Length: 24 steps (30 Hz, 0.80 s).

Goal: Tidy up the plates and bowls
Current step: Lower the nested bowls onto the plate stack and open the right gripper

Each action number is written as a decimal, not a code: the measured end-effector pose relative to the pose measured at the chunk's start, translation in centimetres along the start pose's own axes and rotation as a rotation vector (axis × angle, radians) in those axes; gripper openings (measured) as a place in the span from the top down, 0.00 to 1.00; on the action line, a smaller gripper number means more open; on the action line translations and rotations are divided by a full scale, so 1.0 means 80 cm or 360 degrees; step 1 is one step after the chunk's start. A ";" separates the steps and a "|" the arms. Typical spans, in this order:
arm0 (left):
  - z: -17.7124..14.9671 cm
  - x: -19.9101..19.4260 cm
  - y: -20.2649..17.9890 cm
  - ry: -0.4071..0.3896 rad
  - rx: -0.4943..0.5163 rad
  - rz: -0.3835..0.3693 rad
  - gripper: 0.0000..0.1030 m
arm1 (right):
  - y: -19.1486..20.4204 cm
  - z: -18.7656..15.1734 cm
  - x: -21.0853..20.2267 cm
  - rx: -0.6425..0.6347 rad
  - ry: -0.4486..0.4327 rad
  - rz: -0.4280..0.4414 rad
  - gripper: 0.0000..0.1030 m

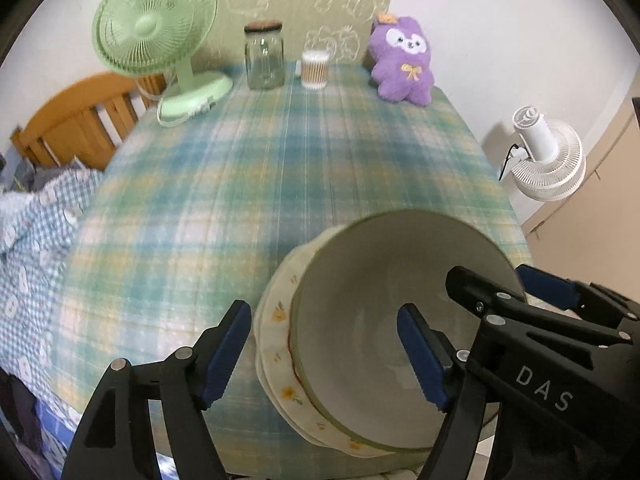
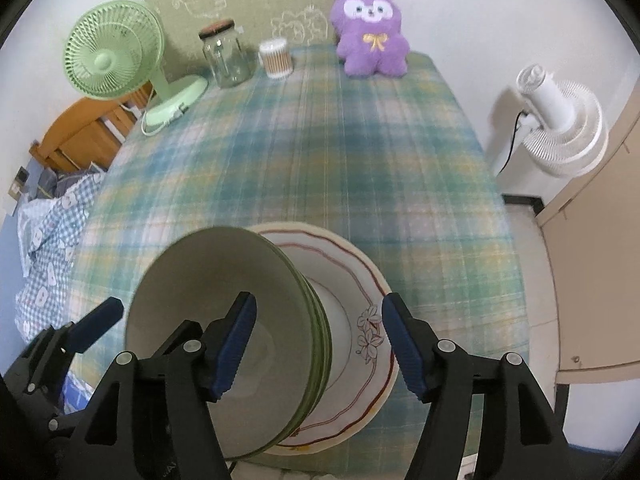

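We hold both tongs pitched steeply downward, side by side. Our left tongs stand parted, gripping nothing; our right tongs are likewise parted, pads pressing nothing.

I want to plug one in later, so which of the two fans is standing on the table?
The pale green fan, at the table's far left corner beside the glass jar. The white fan sits off the table, by the wall on the right.

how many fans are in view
2: a green fan at the table's far left corner beside the glass jar, and a white fan off the table by the right wall.
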<state>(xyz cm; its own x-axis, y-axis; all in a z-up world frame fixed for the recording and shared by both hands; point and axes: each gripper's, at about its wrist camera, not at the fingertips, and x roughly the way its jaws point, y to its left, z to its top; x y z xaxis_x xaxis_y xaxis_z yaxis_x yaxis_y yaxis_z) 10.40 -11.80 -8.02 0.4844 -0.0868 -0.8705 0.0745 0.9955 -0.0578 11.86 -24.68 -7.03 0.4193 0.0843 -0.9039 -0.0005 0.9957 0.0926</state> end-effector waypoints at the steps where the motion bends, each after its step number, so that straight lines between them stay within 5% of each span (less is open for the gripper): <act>1: 0.001 -0.005 0.001 -0.0020 0.0014 0.0001 0.25 | 0.004 0.001 -0.007 -0.0007 -0.0030 -0.0014 0.33; 15: 0.009 -0.077 0.079 -0.0300 0.0095 -0.0030 0.13 | 0.081 -0.004 -0.088 0.0069 -0.0375 -0.0138 0.30; 24: 0.010 -0.111 0.160 -0.0461 0.0143 -0.0050 0.09 | 0.154 -0.018 -0.125 0.0158 -0.0610 -0.0187 0.18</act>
<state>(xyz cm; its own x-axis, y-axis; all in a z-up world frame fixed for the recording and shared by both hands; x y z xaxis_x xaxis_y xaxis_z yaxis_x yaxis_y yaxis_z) 7.78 1.71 -0.65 0.7083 -0.1373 -0.6924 0.1641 0.9861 -0.0276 6.30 -13.20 2.55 0.7190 -0.0687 -0.6916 0.1471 0.9876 0.0548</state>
